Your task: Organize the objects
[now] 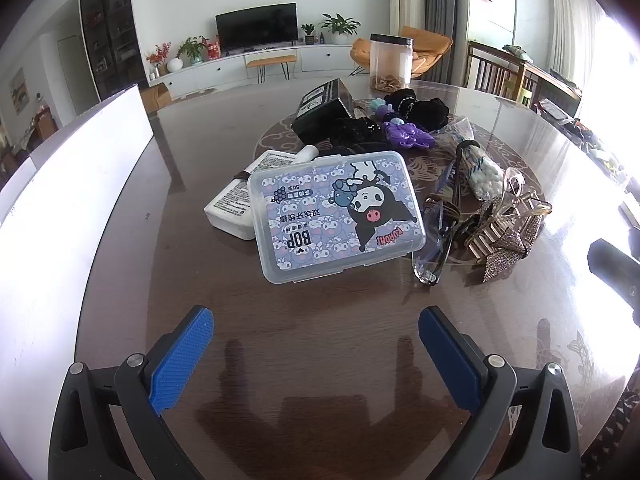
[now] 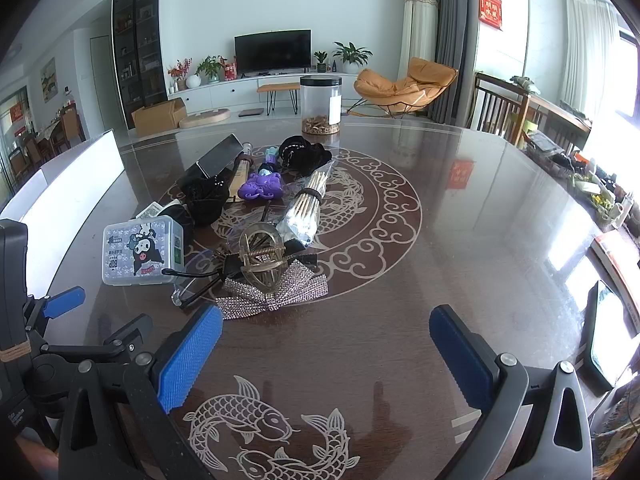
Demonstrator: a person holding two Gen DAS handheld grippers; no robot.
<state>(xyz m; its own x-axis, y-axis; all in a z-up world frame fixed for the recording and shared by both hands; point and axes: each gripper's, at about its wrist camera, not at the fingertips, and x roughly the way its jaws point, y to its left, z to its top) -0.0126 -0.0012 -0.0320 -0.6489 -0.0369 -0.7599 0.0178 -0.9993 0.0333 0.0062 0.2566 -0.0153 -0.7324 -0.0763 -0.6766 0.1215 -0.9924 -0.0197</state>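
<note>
While both tools hover low over the table [image 2: 460,216], nothing has been sorted as far as these views show — every item lies in one loose heap. Ahead of the left gripper [image 1: 316,332], whose jaws stand spread apart and hold nothing, sits the clear floss-pick box [image 1: 334,214], near but untouched, propped on a white tube [image 1: 240,196]. To the right of those jaws lie the glasses [image 1: 434,236] and a rhinestone bow [image 1: 506,244] tangled with a claw clip [image 1: 516,200]; beyond them a purple clip [image 1: 408,136], black scrunchies [image 1: 424,110] and a black case [image 1: 324,108].

The right gripper [image 2: 326,330] is likewise released and empty, with the rhinestone bow just ahead of its left jaw and the bagged cotton swabs [image 2: 304,212] farther on. A lidded jar [image 2: 321,104] stands well beyond the pile.

My judgement: the task is at its very start, with the whole heap left to group and the floss-pick box the likeliest first pick for the left tool.
</note>
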